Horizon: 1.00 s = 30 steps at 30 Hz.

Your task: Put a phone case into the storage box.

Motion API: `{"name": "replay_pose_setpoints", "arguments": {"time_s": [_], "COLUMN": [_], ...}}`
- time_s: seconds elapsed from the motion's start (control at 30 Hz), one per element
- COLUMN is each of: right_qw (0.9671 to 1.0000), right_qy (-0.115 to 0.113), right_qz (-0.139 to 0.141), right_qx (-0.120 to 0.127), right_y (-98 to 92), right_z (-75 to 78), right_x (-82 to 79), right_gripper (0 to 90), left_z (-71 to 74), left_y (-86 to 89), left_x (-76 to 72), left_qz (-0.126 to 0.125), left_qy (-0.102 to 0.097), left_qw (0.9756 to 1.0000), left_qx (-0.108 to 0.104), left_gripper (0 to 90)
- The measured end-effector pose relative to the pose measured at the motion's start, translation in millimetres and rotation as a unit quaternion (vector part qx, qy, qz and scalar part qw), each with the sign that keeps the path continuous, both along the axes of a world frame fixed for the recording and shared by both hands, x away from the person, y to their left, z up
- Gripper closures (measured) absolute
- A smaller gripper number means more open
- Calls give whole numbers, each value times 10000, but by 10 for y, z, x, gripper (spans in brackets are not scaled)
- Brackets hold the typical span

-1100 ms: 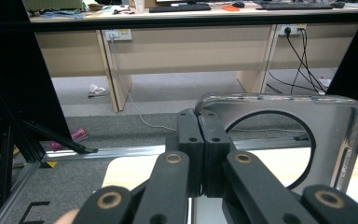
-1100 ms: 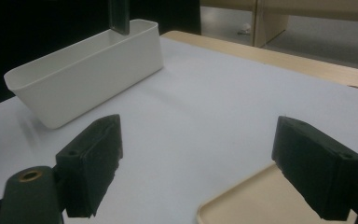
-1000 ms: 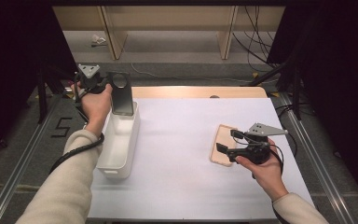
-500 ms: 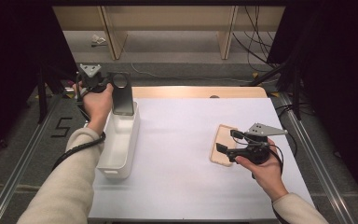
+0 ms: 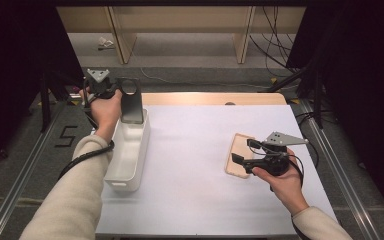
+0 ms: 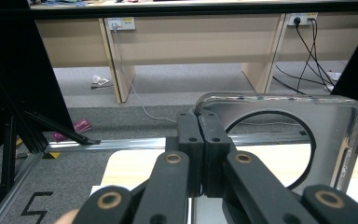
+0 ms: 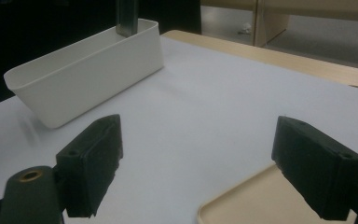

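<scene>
White table mat [image 5: 200, 165]: high view gives its full outline, the right gripper view just a slice ahead of the jaws. White bin [image 5: 128, 152] sits directly below the left gripper [image 5: 125, 95] at the mat's left edge; the right gripper view shows its long side wall [image 7: 88, 74] well ahead-left of the right gripper [image 7: 209, 172]. Grey phone case [image 5: 131, 102] hangs upright over the bin's far end, pinched at one edge by the left gripper's jaws, which are pressed together. Left gripper view shows its round cutout and glossy rim [image 6: 340, 140], case cut off at the bottom; in the right gripper view, just its lower tip, top cut off. Beige phone case [image 5: 239, 155] lies flat under the right gripper [image 5: 243, 152]; jaws spread, nothing between the pads. Contact with beige case: hard to tell.
</scene>
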State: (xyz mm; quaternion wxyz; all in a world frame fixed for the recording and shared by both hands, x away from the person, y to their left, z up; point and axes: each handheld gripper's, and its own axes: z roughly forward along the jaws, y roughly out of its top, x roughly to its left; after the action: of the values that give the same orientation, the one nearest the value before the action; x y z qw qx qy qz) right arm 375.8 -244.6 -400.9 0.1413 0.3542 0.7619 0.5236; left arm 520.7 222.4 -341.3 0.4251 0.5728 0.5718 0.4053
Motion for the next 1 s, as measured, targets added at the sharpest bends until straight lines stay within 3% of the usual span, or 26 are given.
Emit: {"name": "replay_pose_setpoints", "arguments": {"time_s": [1.0], "right_qw": [10000], "right_qy": [-7], "right_qz": [26], "right_qx": [3], "right_y": [7], "right_z": [-2], "right_x": [0], "right_gripper": [172], "left_z": [-191], "left_y": [-22], "left_x": [110], "left_qz": [-15], "left_qy": [245], "left_qw": [9996], "left_qx": [108], "left_gripper": [887]}}
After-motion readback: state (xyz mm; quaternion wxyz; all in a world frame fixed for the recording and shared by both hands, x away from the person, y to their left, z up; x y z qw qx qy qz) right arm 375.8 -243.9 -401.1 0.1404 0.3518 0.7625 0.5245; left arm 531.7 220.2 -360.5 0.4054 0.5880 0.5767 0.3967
